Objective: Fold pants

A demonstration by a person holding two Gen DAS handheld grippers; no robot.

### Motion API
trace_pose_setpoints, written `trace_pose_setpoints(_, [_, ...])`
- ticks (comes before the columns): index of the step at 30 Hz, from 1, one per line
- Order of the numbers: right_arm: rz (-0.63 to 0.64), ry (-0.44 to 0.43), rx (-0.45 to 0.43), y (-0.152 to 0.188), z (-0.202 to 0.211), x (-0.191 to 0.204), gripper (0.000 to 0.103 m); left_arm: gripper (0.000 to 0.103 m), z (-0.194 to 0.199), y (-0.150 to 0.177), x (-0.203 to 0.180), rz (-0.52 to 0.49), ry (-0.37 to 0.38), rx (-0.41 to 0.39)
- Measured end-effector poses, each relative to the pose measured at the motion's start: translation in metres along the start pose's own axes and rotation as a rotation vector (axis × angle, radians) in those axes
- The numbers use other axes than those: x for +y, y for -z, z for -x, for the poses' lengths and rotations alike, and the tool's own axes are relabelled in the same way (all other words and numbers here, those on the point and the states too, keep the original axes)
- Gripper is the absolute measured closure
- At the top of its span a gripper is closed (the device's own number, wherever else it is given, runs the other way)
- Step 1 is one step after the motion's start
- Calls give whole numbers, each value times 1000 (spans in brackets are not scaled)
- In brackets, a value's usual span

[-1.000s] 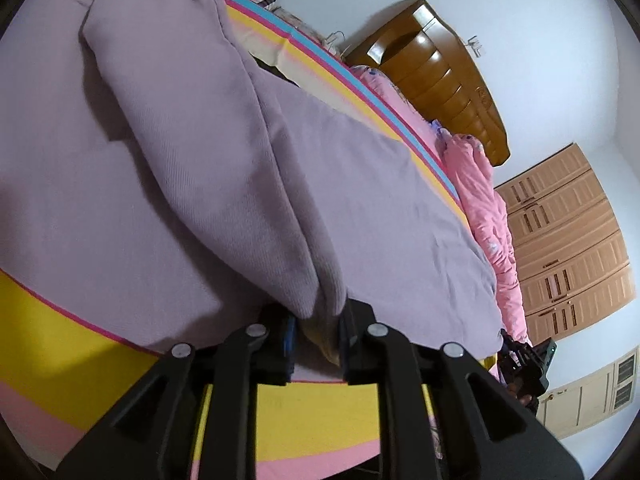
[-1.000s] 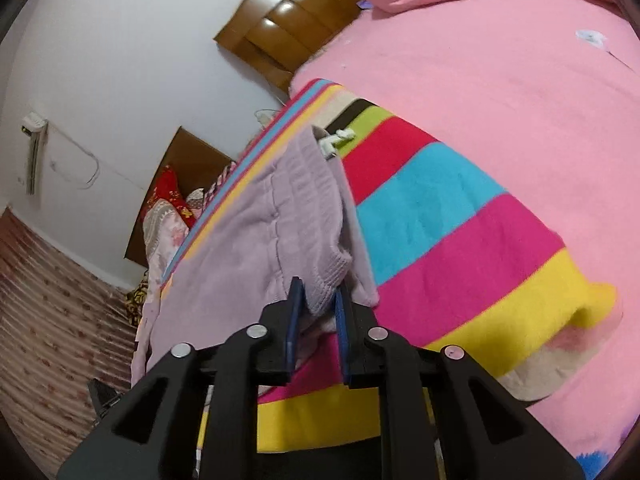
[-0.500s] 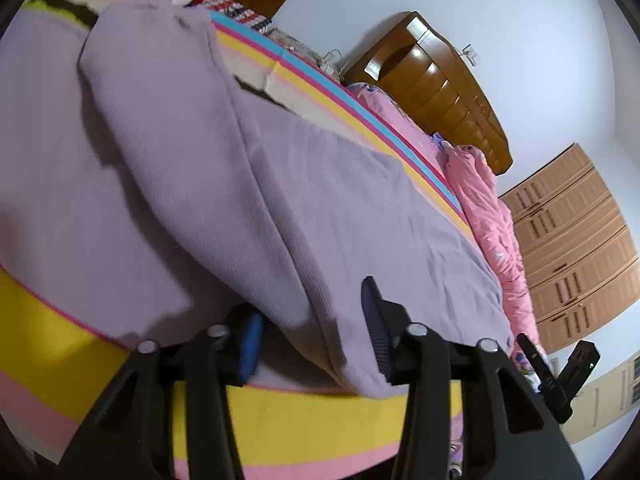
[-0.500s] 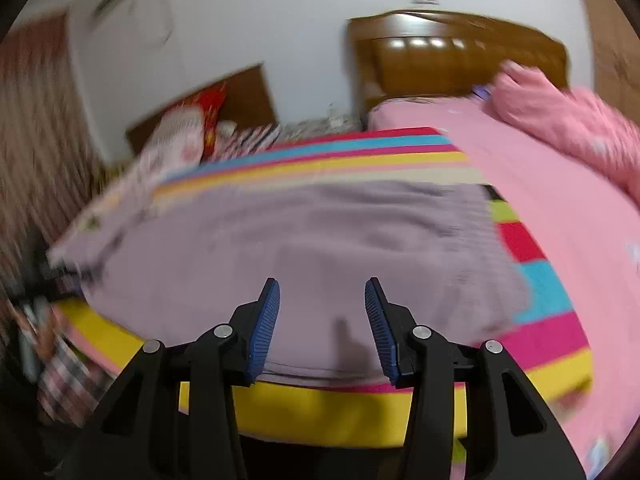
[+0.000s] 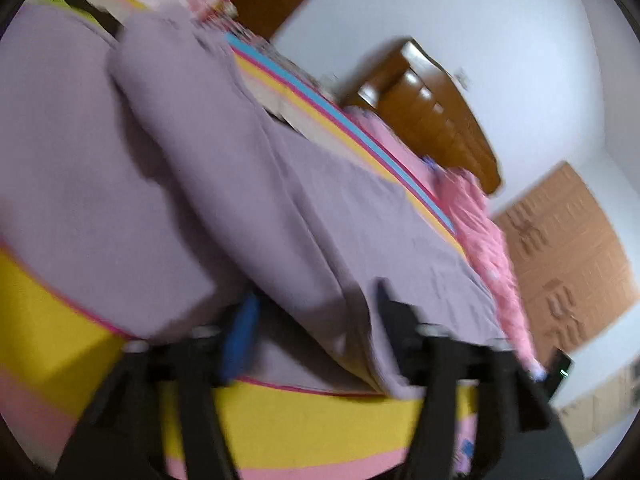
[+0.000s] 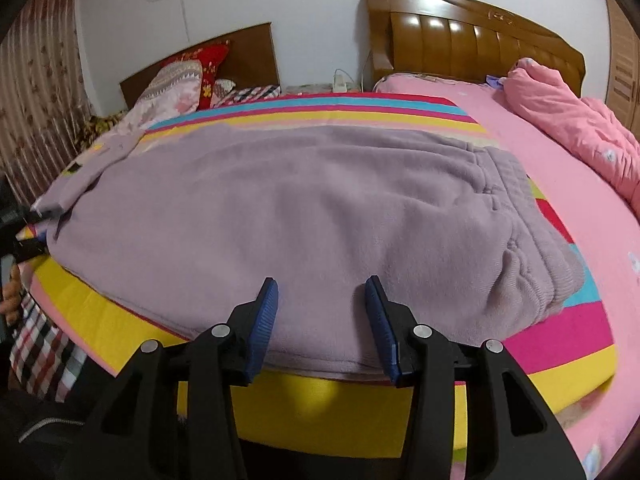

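Observation:
The lilac fleece pants [image 6: 280,208] lie folded lengthwise on a striped blanket [image 6: 132,320], waistband at the right. My right gripper [image 6: 322,300] is open and empty, over the pants' near edge. In the blurred left wrist view the pants [image 5: 248,184] fill the frame, one leg folded over the other. My left gripper [image 5: 316,312] is open, its jaws either side of the cuff end, holding nothing. The left gripper also shows at the left edge of the right wrist view [image 6: 16,236].
The striped blanket covers a bed with pink sheets [image 6: 560,160] and a pink quilt [image 6: 568,120]. A wooden headboard [image 6: 460,36] stands behind, pillows [image 6: 180,80] at the back left, a wardrobe [image 5: 560,248] at the right.
Both grippers have opened and let go of the pants, which now lie flat on the blanket. The right gripper has swung round to face the headboard.

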State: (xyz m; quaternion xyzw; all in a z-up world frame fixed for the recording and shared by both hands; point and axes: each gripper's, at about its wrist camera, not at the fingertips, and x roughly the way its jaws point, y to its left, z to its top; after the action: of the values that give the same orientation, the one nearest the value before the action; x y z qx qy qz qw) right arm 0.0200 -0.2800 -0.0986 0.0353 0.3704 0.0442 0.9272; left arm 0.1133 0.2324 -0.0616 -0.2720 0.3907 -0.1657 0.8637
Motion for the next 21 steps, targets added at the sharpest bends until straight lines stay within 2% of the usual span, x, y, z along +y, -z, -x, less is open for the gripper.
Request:
trace_pose_setpoints(1, [5, -5, 19, -5, 4, -1, 57, 37, 14, -4, -8, -24, -87, -50])
trace_pose_setpoints(3, [23, -13, 13, -16, 16, -2, 54, 34, 38, -12, -34, -103, -108, -133])
trace_pose_setpoints(4, [59, -6, -13, -28, 23, -3, 47, 24, 45, -17, -49, -137, -99, -157])
trace_pose_setpoints(5, [95, 6, -29, -37, 29, -3, 40, 12, 46, -26, -83, -215, -73, -173])
trace_pose_setpoints(6, [135, 32, -44, -50, 29, -1, 37, 6, 39, -30, -110, -283, -57, -156])
trace_pose_setpoints(7, [155, 51, -50, -59, 27, -1, 31, 2, 20, -32, -145, -382, -39, -104])
trace_pose_setpoints(9, [190, 49, -45, -90, 9, 1, 30, 2, -25, -29, -193, -504, -32, -1])
trace_pose_setpoints(10, [171, 17, -23, -107, -8, -4, 30, 2, -67, -29, -216, -545, -31, 91])
trace_pose_setpoints(12, [126, 1, 48, -126, -40, -12, 30, 2, -130, -30, -233, -529, -35, 235])
trace_pose_setpoints(13, [121, -7, 71, -131, -50, -14, 30, 7, -167, -35, -237, -500, -35, 292])
trace_pose_setpoints(16, [125, -12, 164, -133, -82, -15, 31, 8, -226, -44, -238, -505, -14, 339])
trace_pose_setpoints(19, [217, 3, 242, -108, -91, -12, 29, 6, -263, -44, -227, -509, -43, 364])
trace_pose_setpoints(20, [255, 10, 231, -98, -85, -13, 29, 2, -265, -45, -228, -538, -20, 316])
trace_pose_setpoints(21, [257, -5, 236, -93, -79, -17, 29, 2, -269, -43, -228, -559, -26, 312])
